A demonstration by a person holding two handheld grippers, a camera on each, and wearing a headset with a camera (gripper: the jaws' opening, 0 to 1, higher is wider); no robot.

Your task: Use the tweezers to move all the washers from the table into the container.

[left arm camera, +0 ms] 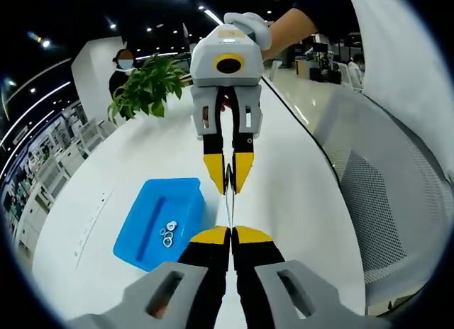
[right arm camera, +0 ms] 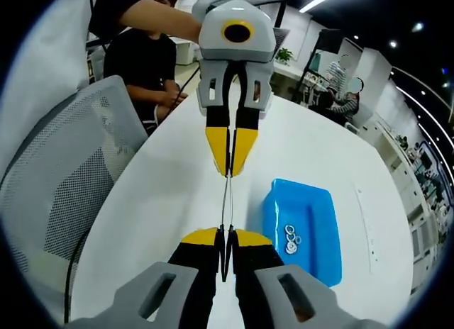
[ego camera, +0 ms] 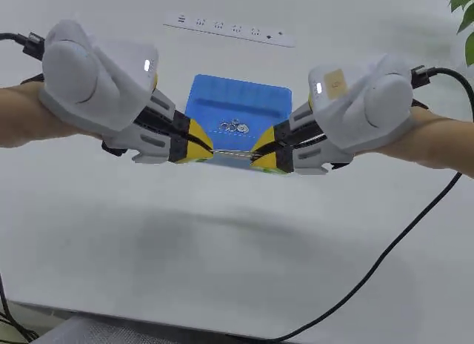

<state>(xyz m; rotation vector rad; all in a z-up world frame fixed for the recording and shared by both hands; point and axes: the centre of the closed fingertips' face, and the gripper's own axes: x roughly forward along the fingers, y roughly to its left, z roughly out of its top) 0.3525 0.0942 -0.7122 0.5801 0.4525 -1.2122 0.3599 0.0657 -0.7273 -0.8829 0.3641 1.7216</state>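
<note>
Thin metal tweezers span level between my two grippers, which face each other tip to tip above the white table. My left gripper is shut on one end and my right gripper is shut on the other. Just behind them stands the blue container with several washers lying in it. In the left gripper view my jaws pinch the tweezers, and the container lies to the left. The right gripper view has my jaws on the tweezers, with the container at the right.
A white power strip lies at the back of the table and a black cable trails off the front right. A green plant stands at the table's end. A mesh chair and seated people are beside the table.
</note>
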